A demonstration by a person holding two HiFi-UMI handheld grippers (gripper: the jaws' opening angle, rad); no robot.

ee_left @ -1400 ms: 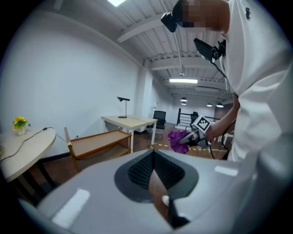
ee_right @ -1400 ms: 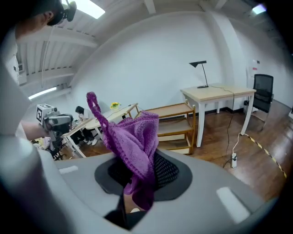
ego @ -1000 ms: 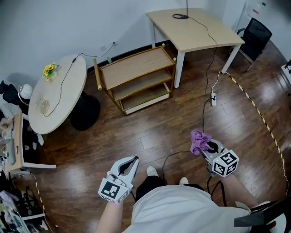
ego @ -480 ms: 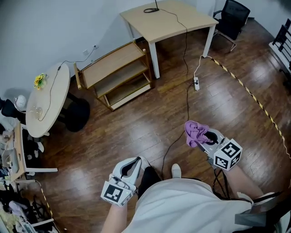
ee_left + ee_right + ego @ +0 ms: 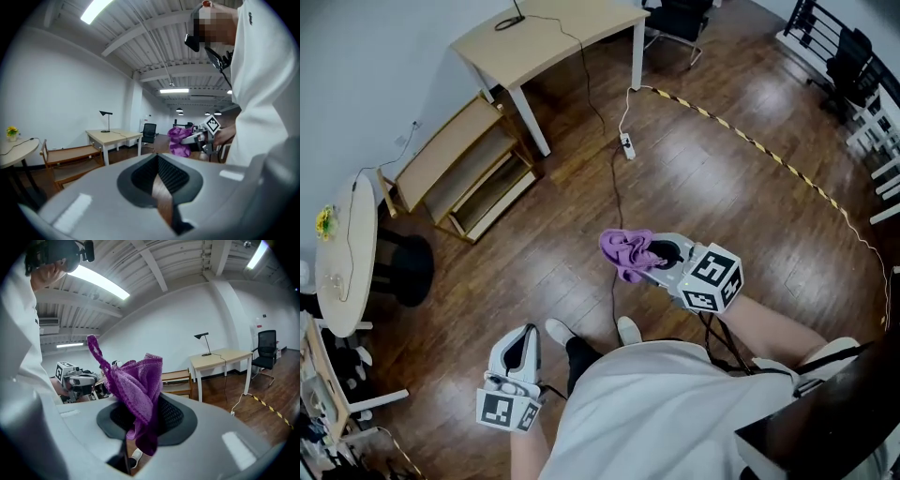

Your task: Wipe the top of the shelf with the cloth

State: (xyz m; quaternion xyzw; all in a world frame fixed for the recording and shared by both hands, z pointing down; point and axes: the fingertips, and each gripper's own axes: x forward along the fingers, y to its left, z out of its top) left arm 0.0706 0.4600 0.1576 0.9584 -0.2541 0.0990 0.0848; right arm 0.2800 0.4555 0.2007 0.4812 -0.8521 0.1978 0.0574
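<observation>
The purple cloth (image 5: pixel 626 251) hangs bunched from my right gripper (image 5: pixel 652 253), which is shut on it in mid-air above the wood floor. In the right gripper view the cloth (image 5: pixel 136 385) drapes over the jaws of the gripper (image 5: pixel 140 423). The low wooden shelf (image 5: pixel 441 150) stands against the wall at the upper left, far from both grippers; its top is bare. My left gripper (image 5: pixel 525 336) hangs low at the left, shut, holding nothing. The left gripper view shows the shelf (image 5: pixel 70 152) and the cloth (image 5: pixel 177 140) beyond the gripper (image 5: pixel 159 173).
A light wooden desk (image 5: pixel 548 37) stands right of the shelf, with a cable running down to a power strip (image 5: pixel 626 145) on the floor. A round table (image 5: pixel 342 248) is at the left edge. Striped floor tape (image 5: pixel 750 141) crosses the right. The person's feet (image 5: pixel 581 330) are below.
The view has swung right, so shelf and desk slid to the upper left. My right gripper with the cloth rose toward the picture's centre. The left gripper dropped lower left.
</observation>
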